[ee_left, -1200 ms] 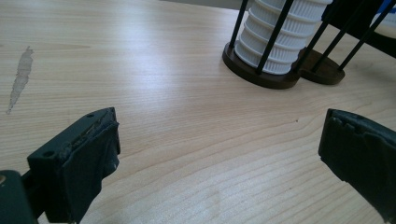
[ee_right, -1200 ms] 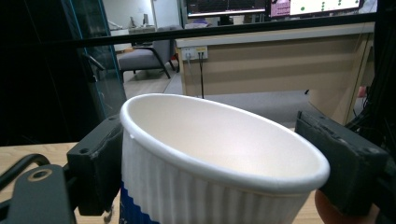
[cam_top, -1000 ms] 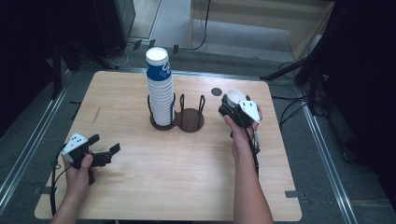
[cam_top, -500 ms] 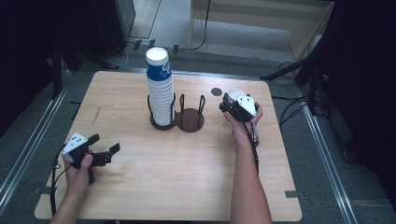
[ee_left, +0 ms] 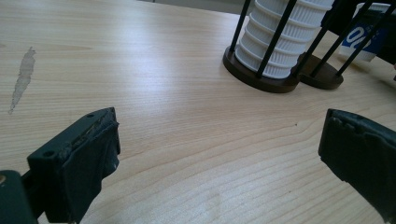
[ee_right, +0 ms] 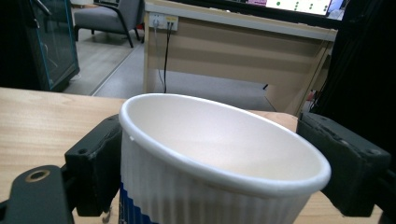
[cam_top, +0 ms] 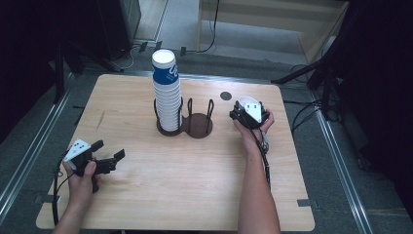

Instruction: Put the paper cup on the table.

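Right of the empty holder (cam_top: 198, 126), the right gripper (cam_top: 248, 113) jaws, just opening, flank an upright cup (ee_right: 205, 163) over the desk (cam_top: 195, 195); left gripper (cam_top: 104, 161) jaws gape, empty, at near left.

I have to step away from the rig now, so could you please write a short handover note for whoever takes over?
Left gripper: open, holds nothing, low over the near left part of the table.
Right gripper: shut on one paper cup, upright, mouth up, to the right of the cup holder.
Things: a tall stack of cups stands in the holder's left ring; its right ring is empty.
Done: one cup is in the grip, apart from the stack.
Left: set that cup down, probably in the empty ring or on the table beside it, then release.
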The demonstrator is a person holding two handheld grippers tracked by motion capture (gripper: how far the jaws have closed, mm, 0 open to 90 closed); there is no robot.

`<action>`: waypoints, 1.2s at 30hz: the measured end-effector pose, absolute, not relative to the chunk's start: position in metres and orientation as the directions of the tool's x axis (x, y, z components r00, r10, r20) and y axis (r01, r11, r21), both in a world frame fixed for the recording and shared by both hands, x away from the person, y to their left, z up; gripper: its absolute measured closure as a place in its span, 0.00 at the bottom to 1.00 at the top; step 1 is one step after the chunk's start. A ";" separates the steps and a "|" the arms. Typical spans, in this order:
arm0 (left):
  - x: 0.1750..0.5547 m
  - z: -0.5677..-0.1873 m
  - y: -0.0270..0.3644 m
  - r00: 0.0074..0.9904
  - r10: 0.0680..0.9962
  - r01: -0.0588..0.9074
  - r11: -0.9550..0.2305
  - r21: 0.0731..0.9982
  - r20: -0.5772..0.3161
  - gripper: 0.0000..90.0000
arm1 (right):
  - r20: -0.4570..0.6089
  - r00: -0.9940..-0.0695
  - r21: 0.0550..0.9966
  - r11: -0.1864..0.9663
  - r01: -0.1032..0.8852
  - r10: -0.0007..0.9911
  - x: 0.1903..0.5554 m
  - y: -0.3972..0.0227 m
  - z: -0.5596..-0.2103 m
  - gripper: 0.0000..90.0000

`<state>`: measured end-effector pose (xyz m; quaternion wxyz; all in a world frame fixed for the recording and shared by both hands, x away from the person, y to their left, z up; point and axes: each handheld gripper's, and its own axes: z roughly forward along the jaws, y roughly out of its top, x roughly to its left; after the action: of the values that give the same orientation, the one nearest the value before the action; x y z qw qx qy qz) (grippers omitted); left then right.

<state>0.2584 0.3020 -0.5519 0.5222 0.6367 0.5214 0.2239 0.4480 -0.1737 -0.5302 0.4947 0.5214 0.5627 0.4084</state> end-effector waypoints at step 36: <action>0.260 -0.552 0.302 0.356 0.898 0.433 0.087 0.897 -0.259 0.00 | 0.000 -0.051 0.957 0.015 0.290 0.999 0.429 -0.185 -0.527 0.00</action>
<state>0.2596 0.3018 -0.5518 0.5209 0.6378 0.5218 0.2228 0.4289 -0.1854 -0.5270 0.4103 0.5532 0.5823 0.4318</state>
